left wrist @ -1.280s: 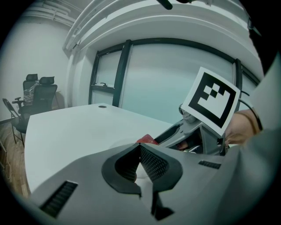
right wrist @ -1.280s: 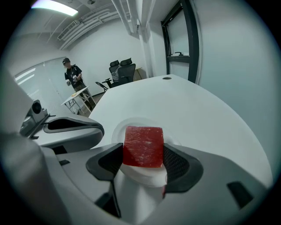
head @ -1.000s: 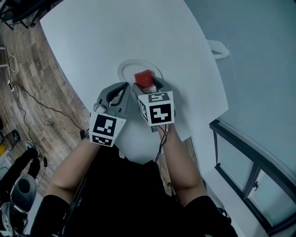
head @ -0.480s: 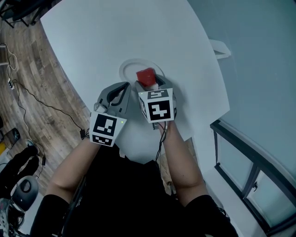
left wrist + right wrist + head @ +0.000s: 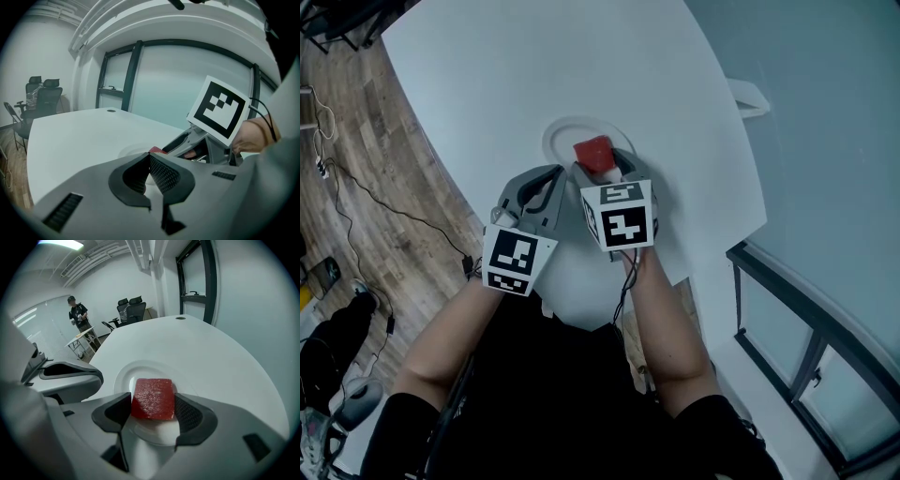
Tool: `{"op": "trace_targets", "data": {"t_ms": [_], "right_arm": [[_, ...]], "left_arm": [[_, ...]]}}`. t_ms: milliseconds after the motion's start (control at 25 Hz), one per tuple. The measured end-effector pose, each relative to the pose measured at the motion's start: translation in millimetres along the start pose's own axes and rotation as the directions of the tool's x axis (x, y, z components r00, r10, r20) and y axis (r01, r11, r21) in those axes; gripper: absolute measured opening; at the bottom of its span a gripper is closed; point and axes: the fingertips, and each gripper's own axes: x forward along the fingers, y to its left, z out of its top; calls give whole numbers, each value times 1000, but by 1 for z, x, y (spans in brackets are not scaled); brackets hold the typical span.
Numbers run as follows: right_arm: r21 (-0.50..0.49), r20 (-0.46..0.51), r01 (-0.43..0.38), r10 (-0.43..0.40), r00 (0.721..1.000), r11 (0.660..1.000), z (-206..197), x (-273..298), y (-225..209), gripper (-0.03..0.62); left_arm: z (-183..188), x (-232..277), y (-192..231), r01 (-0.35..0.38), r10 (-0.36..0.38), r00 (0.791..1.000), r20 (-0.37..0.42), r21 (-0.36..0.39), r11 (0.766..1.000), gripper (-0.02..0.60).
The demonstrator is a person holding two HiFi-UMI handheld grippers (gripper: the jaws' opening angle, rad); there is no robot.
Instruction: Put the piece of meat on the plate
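In right gripper view, meat [image 5: 153, 398] betw. right gripper [image 5: 152, 405] jaws, over plate [image 5: 125, 378].

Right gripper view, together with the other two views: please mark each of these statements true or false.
1. The right tool is clamped on the piece of meat. True.
2. The left tool is gripping the plate. False: its jaws are together with nothing between them.
3. The meat is over the plate. True.
4. The plate is black. False: it is white, on a white table.
5. The meat lies on the bare table, away from the plate. False: it sits between the right tool's jaws, over the plate.
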Motion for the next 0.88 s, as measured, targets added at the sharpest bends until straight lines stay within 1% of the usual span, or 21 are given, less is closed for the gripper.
{"op": "trace_targets", "data": {"t_ms": [280,400,560,640,720,760,880], "right_arm": [[28,49,-8,6,999,1000,8,-10,-2,287],[34,94,-9,6,996,999,16,-20,-1,287],[71,163,-39,27,986,997,24,-42,3,285],[93,198,-51,31,980,994,27,-54,4,225],[115,228,-57,30,973,992,29,-66,3,199],[121,244,-48,18,970,992,29,-72,2,180],[121,311,4,-42,950,993,32,-94,-4,82]], "left_arm": [[1,-3,0,-5,5,1000,-2,8,1000,-6],[7,-5,0,-12,12,1000,8,23,1000,-6],[17,-14,-7,-18,17,999,28,43,999,-6],[23,-20,-11,-20,18,999,39,55,998,-6],[30,-25,-16,-23,19,998,53,69,997,-6],[33,-28,-19,-25,20,998,61,76,997,-6],[42,-38,-28,-32,24,996,85,93,995,-6]]}}
